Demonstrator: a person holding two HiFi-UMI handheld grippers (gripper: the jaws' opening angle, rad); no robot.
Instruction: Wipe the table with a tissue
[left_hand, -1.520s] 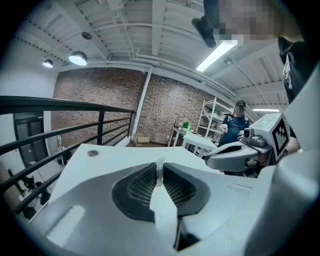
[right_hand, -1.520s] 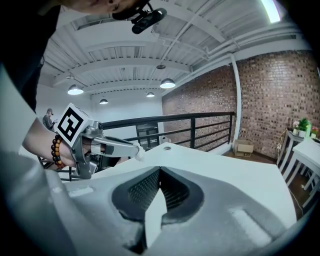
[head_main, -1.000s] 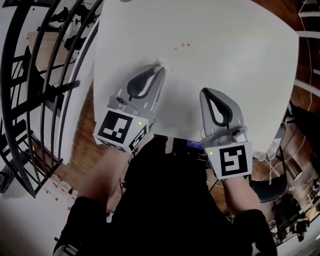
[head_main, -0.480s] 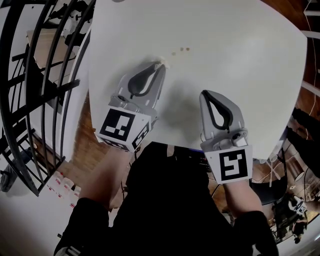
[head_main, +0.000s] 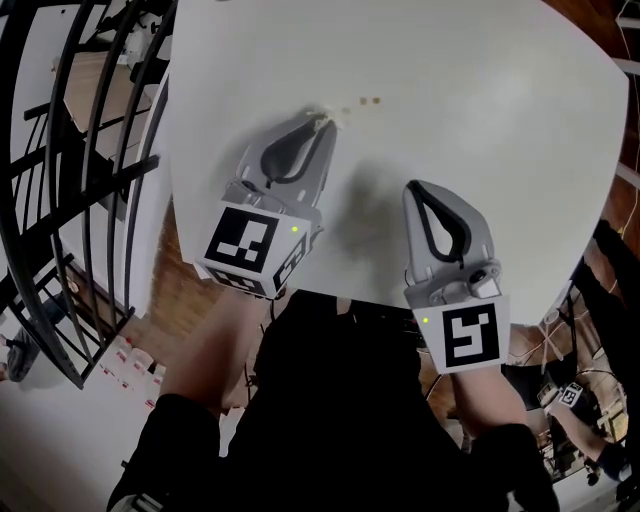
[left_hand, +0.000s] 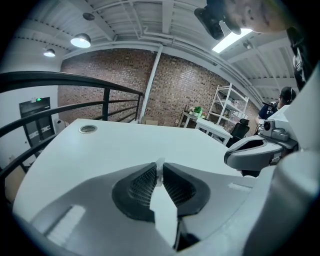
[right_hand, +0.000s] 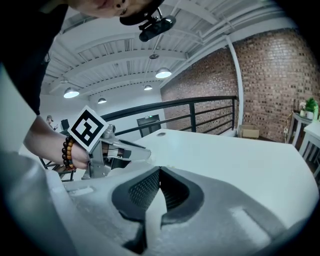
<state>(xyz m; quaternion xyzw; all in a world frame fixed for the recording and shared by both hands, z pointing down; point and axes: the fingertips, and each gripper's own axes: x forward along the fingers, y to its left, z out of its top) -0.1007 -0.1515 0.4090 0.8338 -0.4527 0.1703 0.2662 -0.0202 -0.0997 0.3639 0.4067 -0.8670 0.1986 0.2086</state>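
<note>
The white table (head_main: 480, 110) fills the head view. My left gripper (head_main: 322, 122) is shut on a small white tissue (head_main: 327, 120), whose scrap pokes out between the jaw tips (left_hand: 159, 169) in the left gripper view. Its tip rests low over the table, just left of two small brown spots (head_main: 369, 102). My right gripper (head_main: 413, 187) hovers over the table's near edge, shut with nothing between its jaws (right_hand: 158, 171). In the right gripper view the left gripper (right_hand: 145, 156) with its tissue (right_hand: 147, 159) shows at the left.
A black metal railing (head_main: 70, 180) runs along the table's left side, over a wooden floor (head_main: 185, 270). A round cable hole (left_hand: 87, 129) sits at the table's far corner. Shelving (left_hand: 225, 107) and another table (left_hand: 210, 126) stand beyond. Chairs and cables lie at the right (head_main: 575, 390).
The left gripper with the tissue has edged toward the brown spots. The head view has shifted so the table sits lower and more to the left. The right gripper has barely moved.
</note>
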